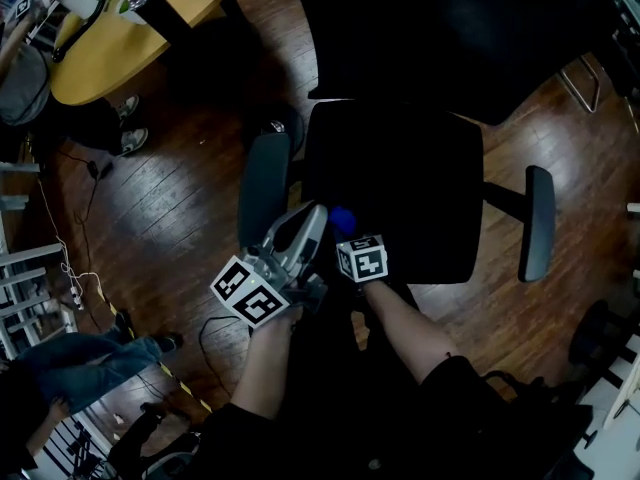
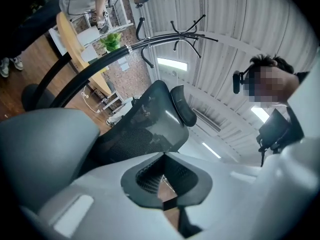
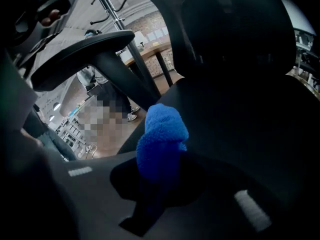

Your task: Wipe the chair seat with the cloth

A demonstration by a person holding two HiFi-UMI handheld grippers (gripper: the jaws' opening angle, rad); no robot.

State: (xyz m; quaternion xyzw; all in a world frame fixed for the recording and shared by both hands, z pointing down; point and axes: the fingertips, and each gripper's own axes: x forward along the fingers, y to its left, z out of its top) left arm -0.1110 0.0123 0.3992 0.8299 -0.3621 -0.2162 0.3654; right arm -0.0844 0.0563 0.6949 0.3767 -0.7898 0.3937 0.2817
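Observation:
The black office chair's seat [image 1: 400, 183] fills the middle of the head view, with a grey left armrest [image 1: 263, 188] and a right armrest [image 1: 538, 223]. My right gripper [image 1: 345, 230] is shut on a blue fluffy cloth [image 1: 342, 218] at the seat's near left edge. In the right gripper view the cloth [image 3: 161, 144] bulges out between the jaws of that gripper [image 3: 157, 179], above the dark seat [image 3: 240, 114]. My left gripper [image 1: 312, 216] sits beside the left armrest, shut and empty. Its own view [image 2: 167, 184] points up at the mesh backrest [image 2: 150, 119].
Dark wooden floor [image 1: 180, 198] surrounds the chair. A yellow table [image 1: 120, 38] stands at the far left, with a person's legs [image 1: 90, 358] and cables at the lower left. A coat rack [image 2: 185, 34] rises behind the chair. More chair bases stand at the right edge.

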